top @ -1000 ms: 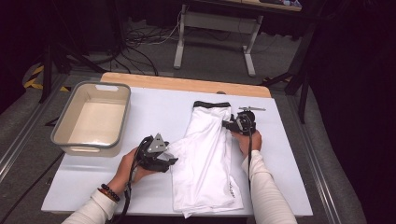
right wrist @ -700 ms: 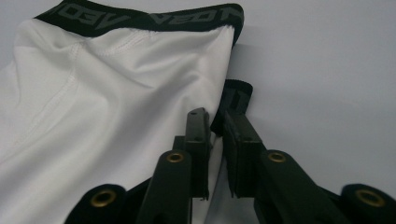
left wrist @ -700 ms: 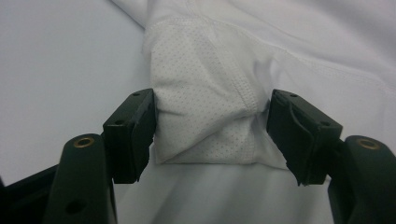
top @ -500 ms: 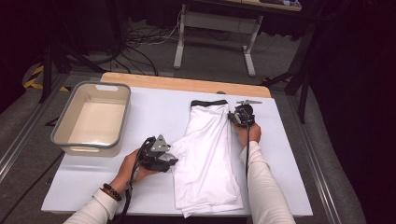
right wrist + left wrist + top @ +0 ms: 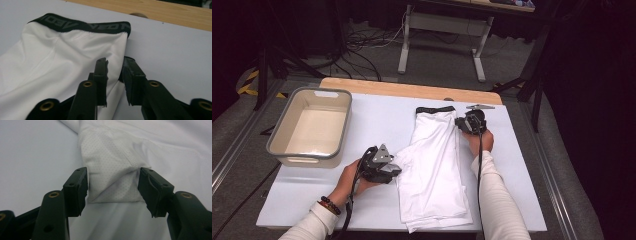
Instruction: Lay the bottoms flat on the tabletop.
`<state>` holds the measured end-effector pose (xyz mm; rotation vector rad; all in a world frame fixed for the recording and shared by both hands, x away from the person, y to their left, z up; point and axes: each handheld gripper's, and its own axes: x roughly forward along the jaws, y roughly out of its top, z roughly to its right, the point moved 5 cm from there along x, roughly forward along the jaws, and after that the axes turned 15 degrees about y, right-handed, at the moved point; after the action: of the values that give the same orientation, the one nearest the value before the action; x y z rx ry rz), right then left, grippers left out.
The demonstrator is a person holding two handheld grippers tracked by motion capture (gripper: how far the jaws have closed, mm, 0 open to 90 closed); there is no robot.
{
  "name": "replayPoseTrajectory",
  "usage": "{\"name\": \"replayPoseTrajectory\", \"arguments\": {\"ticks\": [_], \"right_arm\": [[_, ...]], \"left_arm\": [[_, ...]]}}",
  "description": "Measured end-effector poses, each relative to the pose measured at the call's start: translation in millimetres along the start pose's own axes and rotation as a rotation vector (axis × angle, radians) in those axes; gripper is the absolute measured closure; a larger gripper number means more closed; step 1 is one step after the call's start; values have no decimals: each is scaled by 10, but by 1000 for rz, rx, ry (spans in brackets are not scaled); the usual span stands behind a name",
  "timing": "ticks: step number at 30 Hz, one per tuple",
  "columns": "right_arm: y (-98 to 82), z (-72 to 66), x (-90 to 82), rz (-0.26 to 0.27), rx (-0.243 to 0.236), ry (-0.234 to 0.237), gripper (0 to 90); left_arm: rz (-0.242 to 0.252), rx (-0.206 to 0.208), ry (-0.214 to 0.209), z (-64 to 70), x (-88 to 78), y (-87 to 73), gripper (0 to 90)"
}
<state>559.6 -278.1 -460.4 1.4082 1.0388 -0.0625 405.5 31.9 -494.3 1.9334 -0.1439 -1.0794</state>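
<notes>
A white garment (image 5: 437, 165) with a black waistband (image 5: 434, 109) lies folded lengthwise on the white table (image 5: 377, 115), waistband at the far end. My left gripper (image 5: 396, 171) sits at the garment's left edge, about halfway along. In the left gripper view it is open (image 5: 112, 192), its jaws either side of a folded mesh flap (image 5: 110, 162). My right gripper (image 5: 462, 121) is at the right edge just below the waistband (image 5: 82, 25). Its jaws (image 5: 115, 65) stand narrowly apart with the garment's edge (image 5: 113, 50) between them.
A grey bin (image 5: 307, 159) with a cream inside stands on the table's left side. A wooden strip (image 5: 412, 91) runs along the far edge. Bare table lies right of the garment (image 5: 512, 165) and between it and the bin.
My right gripper has slid along the right edge toward the waistband, and the garment's upper part now lies narrower and straighter. The left gripper has barely moved.
</notes>
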Motion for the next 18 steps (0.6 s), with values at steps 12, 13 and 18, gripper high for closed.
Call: {"name": "replayPoseTrajectory", "arguments": {"ticks": [12, 13, 18], "right_arm": [[-631, -634, -620, -34, -145, 171, 649], [-734, -708, -672, -49, -150, 188, 641], [-1072, -974, -924, -94, -209, 209, 611]], "left_arm": [[151, 5, -54, 217, -478, 119, 500], [168, 15, -69, 304, -537, 148, 501], [178, 121, -209, 886, -662, 205, 452]]}}
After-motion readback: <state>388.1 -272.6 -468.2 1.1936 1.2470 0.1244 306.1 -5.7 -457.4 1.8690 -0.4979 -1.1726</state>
